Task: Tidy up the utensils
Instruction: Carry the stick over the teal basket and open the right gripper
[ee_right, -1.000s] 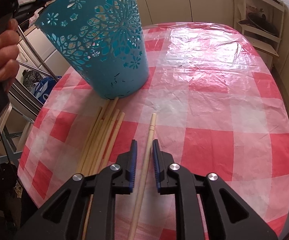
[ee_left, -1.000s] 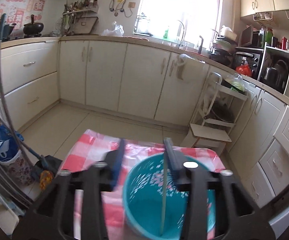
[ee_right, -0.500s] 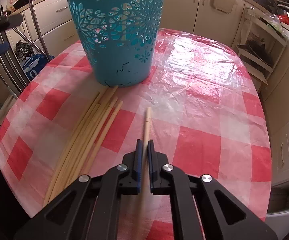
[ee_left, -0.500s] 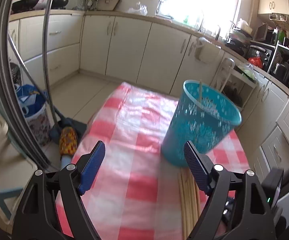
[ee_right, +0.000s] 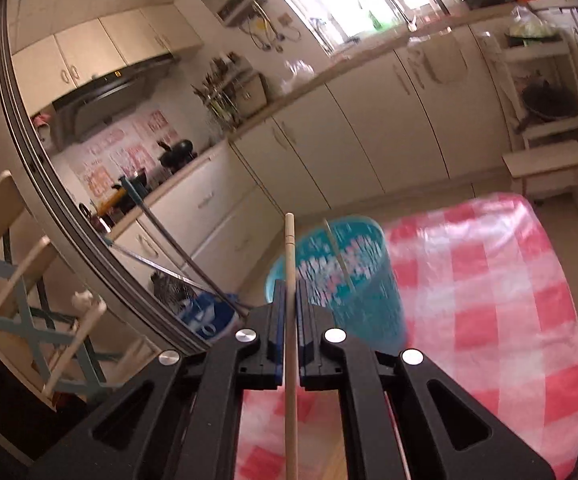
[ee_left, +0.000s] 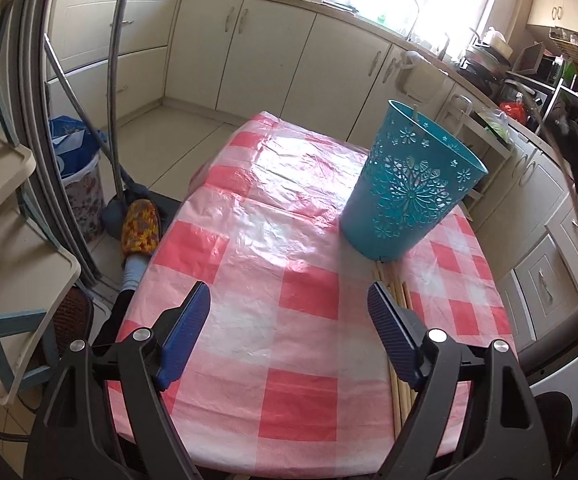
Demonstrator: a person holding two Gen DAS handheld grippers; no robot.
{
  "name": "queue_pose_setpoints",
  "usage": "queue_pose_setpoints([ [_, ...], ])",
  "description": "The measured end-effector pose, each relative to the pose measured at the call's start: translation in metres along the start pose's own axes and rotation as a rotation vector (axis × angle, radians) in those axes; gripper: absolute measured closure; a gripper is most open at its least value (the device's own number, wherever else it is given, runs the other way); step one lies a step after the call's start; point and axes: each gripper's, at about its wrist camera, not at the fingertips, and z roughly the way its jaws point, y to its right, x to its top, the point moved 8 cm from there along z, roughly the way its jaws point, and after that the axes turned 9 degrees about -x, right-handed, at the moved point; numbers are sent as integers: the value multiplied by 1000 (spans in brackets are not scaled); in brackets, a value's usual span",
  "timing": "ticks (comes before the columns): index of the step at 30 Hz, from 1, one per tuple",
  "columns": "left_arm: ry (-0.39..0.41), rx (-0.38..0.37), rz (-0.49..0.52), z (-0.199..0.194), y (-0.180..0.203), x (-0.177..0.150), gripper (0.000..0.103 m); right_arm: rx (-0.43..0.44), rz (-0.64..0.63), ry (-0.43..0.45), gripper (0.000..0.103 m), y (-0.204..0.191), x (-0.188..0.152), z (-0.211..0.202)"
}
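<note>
Landmark: the teal basket [ee_left: 409, 184].

Left gripper [ee_left: 289, 332]: black rigid frame, flat blue ribbed pads. The fingers [ee_left: 187, 328] stand wide apart with nothing between them, above the near end of the surface [ee_left: 273, 240], on the near side of the basket.

Right gripper [ee_right: 289, 304]: same construction. Its fingers [ee_right: 277, 312] are closed narrow on one chopstick [ee_right: 290, 264], a pale, smooth wooden rod with a squared tip. The rod projects forward past the pads, its tip at the near-left of the basket rim in the right wrist view. This view is blurred around the basket.

Loose chopsticks [ee_left: 397, 296]: a bundle of pale wooden rods lying flat on the surface, parallel, far ends at the base of the basket on its near side, near ends running under the left gripper's right-hand pad.

Surface: covered by a glossy, wrinkled plastic cloth in red-and-white check, corners rounded. Open cloth lies to the left of the basket and beyond it.

Basket: tapered round plastic container, wall pierced with floral cut-outs, upright near the right edge of the surface. One thin stick [ee_right: 339, 256] leans inside it.

Beyond the basket: bare tiled floor [ee_left: 177, 128], then cream cabinet doors [ee_left: 265, 52] with metal handles.
</note>
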Motion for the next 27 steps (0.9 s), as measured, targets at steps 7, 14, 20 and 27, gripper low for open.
queue_pose_setpoints([
  [7,-5,-26,0,0,8,-2,26,-152,4,160,97,-6,67,82],
  [14,-2,-31,-2,3,7,-2,26,-249,-36,51,96,17,44,125],
  [20,10,-30,-15,-4,5,1,26,-205,-91,40,93,2,23,87],
  [27,57,-15,14,-27,16,10,23,-153,-224,178,66,-51,9,-30],
])
